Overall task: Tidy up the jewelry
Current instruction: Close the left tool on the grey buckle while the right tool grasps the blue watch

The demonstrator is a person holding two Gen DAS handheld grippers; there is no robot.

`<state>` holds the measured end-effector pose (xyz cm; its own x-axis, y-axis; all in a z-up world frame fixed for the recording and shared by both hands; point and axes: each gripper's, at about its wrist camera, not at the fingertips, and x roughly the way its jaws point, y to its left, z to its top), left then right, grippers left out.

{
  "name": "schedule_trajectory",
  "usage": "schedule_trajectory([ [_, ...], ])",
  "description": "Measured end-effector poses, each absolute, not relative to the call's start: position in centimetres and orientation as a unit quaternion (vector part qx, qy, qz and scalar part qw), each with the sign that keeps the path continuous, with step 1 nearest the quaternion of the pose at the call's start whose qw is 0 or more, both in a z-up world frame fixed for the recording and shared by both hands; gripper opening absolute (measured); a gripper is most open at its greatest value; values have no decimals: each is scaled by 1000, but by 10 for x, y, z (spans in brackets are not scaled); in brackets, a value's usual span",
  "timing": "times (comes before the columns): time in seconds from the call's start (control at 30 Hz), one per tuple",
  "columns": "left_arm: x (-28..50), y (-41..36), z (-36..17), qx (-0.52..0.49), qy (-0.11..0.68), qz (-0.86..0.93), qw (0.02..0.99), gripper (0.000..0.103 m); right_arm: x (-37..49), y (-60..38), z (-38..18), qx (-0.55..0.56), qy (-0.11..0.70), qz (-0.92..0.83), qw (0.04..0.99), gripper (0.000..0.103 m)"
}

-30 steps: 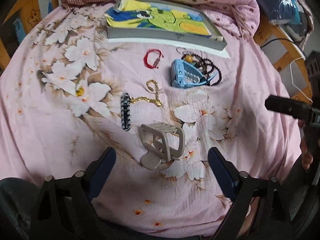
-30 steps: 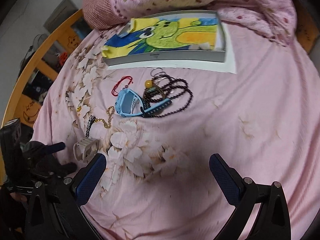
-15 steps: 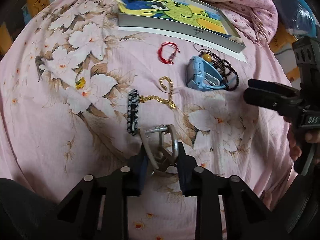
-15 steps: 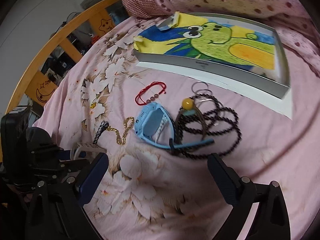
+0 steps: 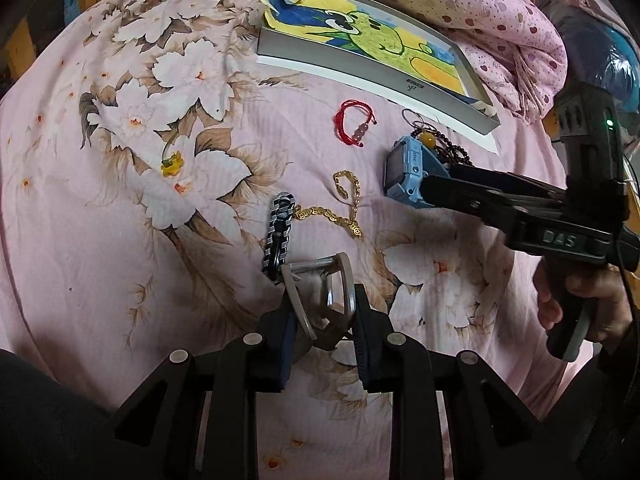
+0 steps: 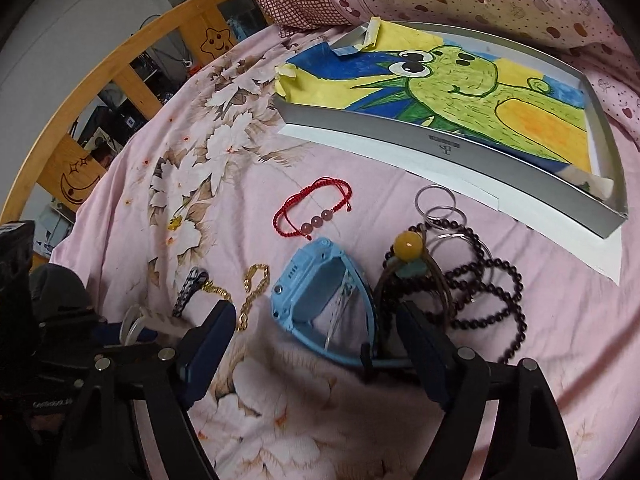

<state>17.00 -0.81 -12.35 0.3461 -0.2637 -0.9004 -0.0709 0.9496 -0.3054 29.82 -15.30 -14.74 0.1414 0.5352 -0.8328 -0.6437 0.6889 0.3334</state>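
1. Left wrist view: floral pink bedsheet (image 5: 120, 184) carries the jewelry. Grey tray (image 5: 372, 80) with a dinosaur drawing (image 5: 384, 46) sits at the far edge, against a dotted pink quilt (image 5: 480, 12).
2. Loose items on the bed: red cord bracelet (image 5: 354, 124), gold chain (image 5: 340, 212), black-and-silver link bracelet (image 5: 278, 236) touching the chain's end, blue smartwatch (image 5: 412, 172), dark bead strand (image 5: 452, 152) behind the watch.
3. Right tool (image 5: 440, 190) reaches in from the right and hides part of the watch in this view; a hand (image 5: 580, 300) grips its handle.
4. Right wrist view: right tool (image 6: 316, 344) has its fingers spread wide, one each side of the blue smartwatch (image 6: 320, 296), not touching it as far as can be seen. Dark bead strand (image 6: 480, 280), with a yellow bead (image 6: 408, 244) and metal rings (image 6: 436, 204), lies just beside the far finger.
5. Change vs. 1.0 s ago: left tool was wide open short of the grey watch; it is now clamped. Right tool has moved in from the bed's edge to the smartwatch.
6. Left tool (image 5: 320, 320): fingers pressed onto the grey watch (image 5: 320, 292), band loop standing up between the pads, low centre of frame, just beside the link bracelet's near end.
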Motion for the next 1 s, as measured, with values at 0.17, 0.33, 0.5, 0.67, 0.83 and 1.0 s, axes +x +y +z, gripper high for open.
schedule_trajectory([
  [0.17, 168, -9, -123, -145, 567, -60, 809, 22, 301, -139, -152, -70, 521, 392, 755, 80],
  [0.33, 168, -9, -122, -147, 565, -63, 810, 21, 301, -129, -160, -95, 522, 381, 757, 66],
  [0.5, 165, -8, -118, -149, 556, -71, 815, 21, 302, -137, -162, -85, 526, 372, 760, 49],
  [0.67, 159, -10, -106, -150, 530, -85, 830, 21, 298, -147, -150, -57, 525, 366, 767, 43],
  [0.83, 154, -8, -94, -163, 500, -94, 845, 21, 298, -166, -130, -3, 517, 360, 777, 42],
  [1.0, 157, -9, -84, -165, 479, -89, 857, 21, 300, -190, -108, 62, 505, 352, 785, 42],
])
